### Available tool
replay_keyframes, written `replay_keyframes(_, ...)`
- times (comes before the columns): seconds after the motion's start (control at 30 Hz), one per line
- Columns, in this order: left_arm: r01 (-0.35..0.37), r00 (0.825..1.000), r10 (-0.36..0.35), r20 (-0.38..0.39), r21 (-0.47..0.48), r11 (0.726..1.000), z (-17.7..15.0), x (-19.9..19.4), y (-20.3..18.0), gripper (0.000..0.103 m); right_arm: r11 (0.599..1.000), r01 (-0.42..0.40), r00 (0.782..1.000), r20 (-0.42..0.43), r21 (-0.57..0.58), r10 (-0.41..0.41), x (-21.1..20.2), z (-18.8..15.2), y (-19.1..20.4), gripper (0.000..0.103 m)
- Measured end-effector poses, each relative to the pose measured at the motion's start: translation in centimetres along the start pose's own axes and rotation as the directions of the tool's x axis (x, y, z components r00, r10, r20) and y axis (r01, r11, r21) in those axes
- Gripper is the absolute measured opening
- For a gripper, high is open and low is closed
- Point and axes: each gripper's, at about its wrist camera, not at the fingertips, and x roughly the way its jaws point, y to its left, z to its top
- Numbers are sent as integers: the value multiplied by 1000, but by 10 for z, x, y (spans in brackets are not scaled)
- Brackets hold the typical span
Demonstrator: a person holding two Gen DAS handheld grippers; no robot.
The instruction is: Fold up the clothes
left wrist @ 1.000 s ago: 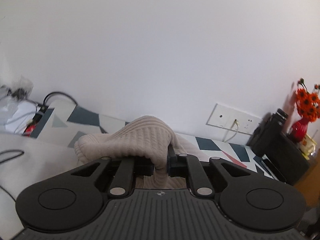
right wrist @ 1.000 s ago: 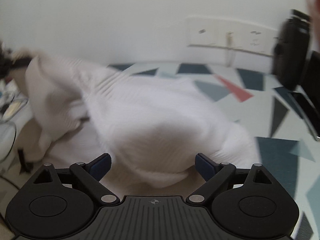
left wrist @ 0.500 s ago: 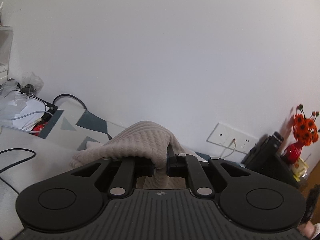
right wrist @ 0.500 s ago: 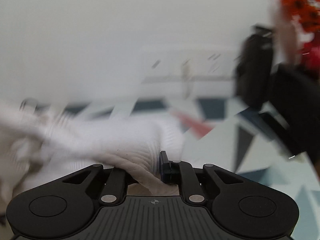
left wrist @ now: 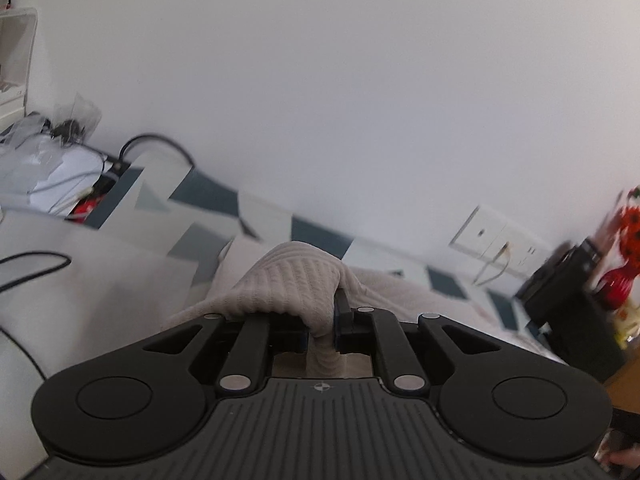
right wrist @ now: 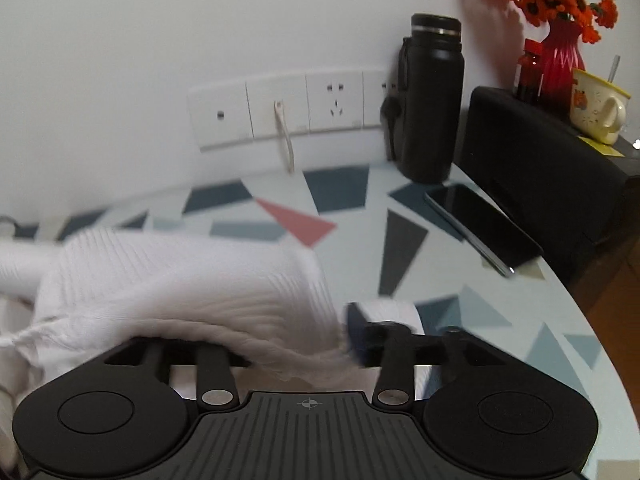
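Note:
A cream ribbed knit sweater [left wrist: 288, 276] lies in a heap on the patterned tablecloth [left wrist: 208, 196]. My left gripper [left wrist: 322, 316] pinches a raised fold of it; the jaws are easing open a little, but both pads still press on the cloth. In the right wrist view the sweater [right wrist: 180, 280] is draped over the left finger of my right gripper [right wrist: 300, 344] and hides it. That gripper's jaws are opening. Cloth lies between them, but the blurred right finger stands apart from it.
At the back right stand a black bottle [right wrist: 434, 108], a phone [right wrist: 480, 224], a black case [right wrist: 540, 168], a red vase of orange flowers [right wrist: 560, 56] and a mug [right wrist: 596, 108]. Wall sockets [right wrist: 288, 108] are behind. Cables and clutter [left wrist: 60, 168] lie far left. The table edge curves at right.
My right gripper went from wide open to shut on the sweater, then began opening as it swung right toward the bottle. My left gripper sank, with the fold still pinched.

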Motion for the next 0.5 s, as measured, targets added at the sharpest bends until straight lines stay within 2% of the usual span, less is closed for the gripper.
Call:
replay_keyframes(0.03,-5,1000,5,-13,0,1000,-1,0,2,19,1000,8,1000,-10,-14,-8,0,-5,1,61)
replay_keyframes(0.1,-20,999,20,-36,-1,1000,-4,1,6,31,999,8,999,-43,-51,-10,-4,-16,11,66)
replay_keyframes(0.17,-57,997,57,-47,-4,998,-5,-2,8,72,996,4,997,-79,-88,-11,-14,-29,23,75)
replay_keyframes(0.23,-78,996,78,-42,1,997,-4,-9,8,73,994,-10,994,-109,-105,-1,-25,-42,31,86)
replay_keyframes(0.33,-23,999,25,-40,52,998,-8,-24,-1,73,990,-65,986,-157,-124,45,-35,-60,41,86)
replay_keyframes(0.43,46,997,-34,-62,193,980,-21,-38,-18,73,972,-129,978,-190,-197,91,-38,-76,57,86)
replay_keyframes(0.5,92,992,-62,-107,304,948,-34,-45,-32,73,952,-160,973,-205,-263,107,-40,-87,71,86)
